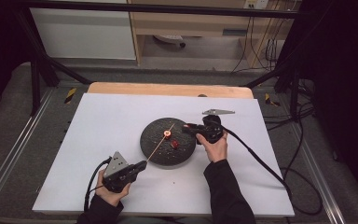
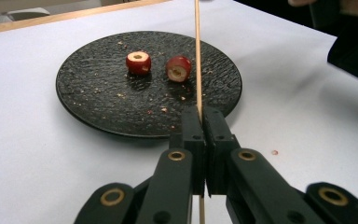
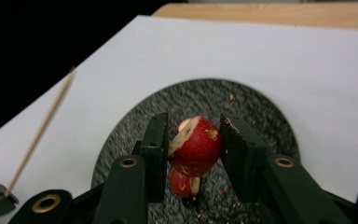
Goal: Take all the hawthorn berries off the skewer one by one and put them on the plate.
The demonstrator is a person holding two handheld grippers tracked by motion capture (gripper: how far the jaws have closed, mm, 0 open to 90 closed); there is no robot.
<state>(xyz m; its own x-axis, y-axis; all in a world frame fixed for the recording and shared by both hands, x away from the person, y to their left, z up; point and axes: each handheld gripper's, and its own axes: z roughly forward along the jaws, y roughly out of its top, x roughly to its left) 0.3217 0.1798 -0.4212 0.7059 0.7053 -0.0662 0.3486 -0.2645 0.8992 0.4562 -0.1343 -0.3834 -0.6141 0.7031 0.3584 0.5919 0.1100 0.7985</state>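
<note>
Skewering step: left gripper [image 2: 200,126] has its fingers clamped on a wooden skewer [image 2: 197,56] slanting over the black plate [image 1: 151,144]. Right gripper [image 3: 193,149] pinches a red fruit piece [image 3: 196,147] above the plate; two more lie on it. Next, I judge, the held piece must line up with the skewer tip.

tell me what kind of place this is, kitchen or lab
Most likely a lab or recording bench, not a kitchen. The white-covered wooden table stands inside a black metal frame, loose black cables trail over the grey floor, and the food is a staged setup: cored red fruit pieces on a round black textured plate.
</note>
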